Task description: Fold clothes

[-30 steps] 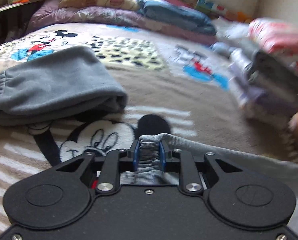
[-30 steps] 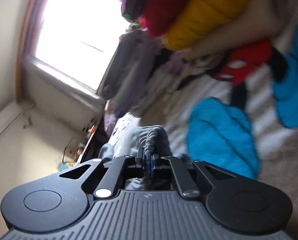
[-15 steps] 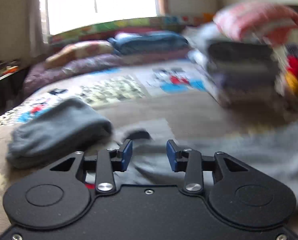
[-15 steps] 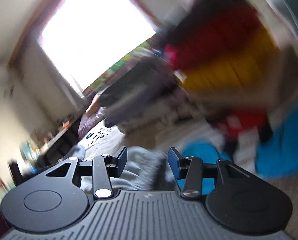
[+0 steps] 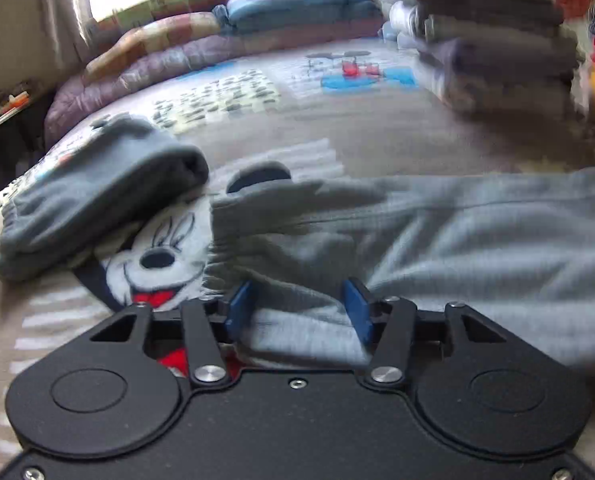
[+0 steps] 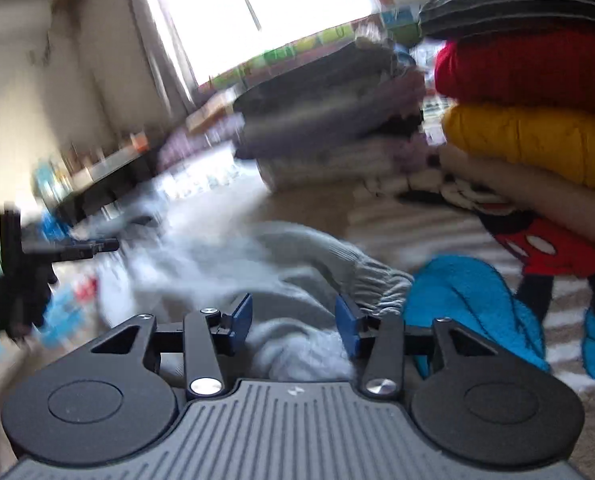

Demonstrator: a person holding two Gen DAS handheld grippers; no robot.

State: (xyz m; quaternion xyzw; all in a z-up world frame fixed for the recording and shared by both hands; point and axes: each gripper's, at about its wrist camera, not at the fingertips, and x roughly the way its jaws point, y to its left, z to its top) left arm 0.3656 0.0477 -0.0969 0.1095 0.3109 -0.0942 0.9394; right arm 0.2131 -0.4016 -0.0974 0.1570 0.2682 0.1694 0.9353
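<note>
A grey garment (image 5: 437, 240) lies stretched across the cartoon-print bedspread (image 5: 337, 136), its near edge under my left gripper (image 5: 297, 304). That gripper's jaws are opening; the cloth lies loose between the blue pads (image 5: 239, 308), which do not press on it. In the right wrist view the same grey garment (image 6: 297, 272) shows its ribbed elastic edge (image 6: 381, 284) by the right pad. My right gripper (image 6: 293, 316) stands open above it, nothing pinched. The other gripper (image 6: 21, 264) shows blurred at the far left.
A folded grey garment (image 5: 97, 200) lies to the left on the bed. A stack of folded clothes (image 5: 497, 40) stands at the right, with red (image 6: 529, 72) and yellow (image 6: 537, 140) pieces seen close by. Pillows and quilts (image 5: 217, 40) line the window side.
Both grippers held the grey garment's elastic edge a second ago; both have let go and now stand open. The garment has dropped flat onto the bed. The right view has rolled upright.
</note>
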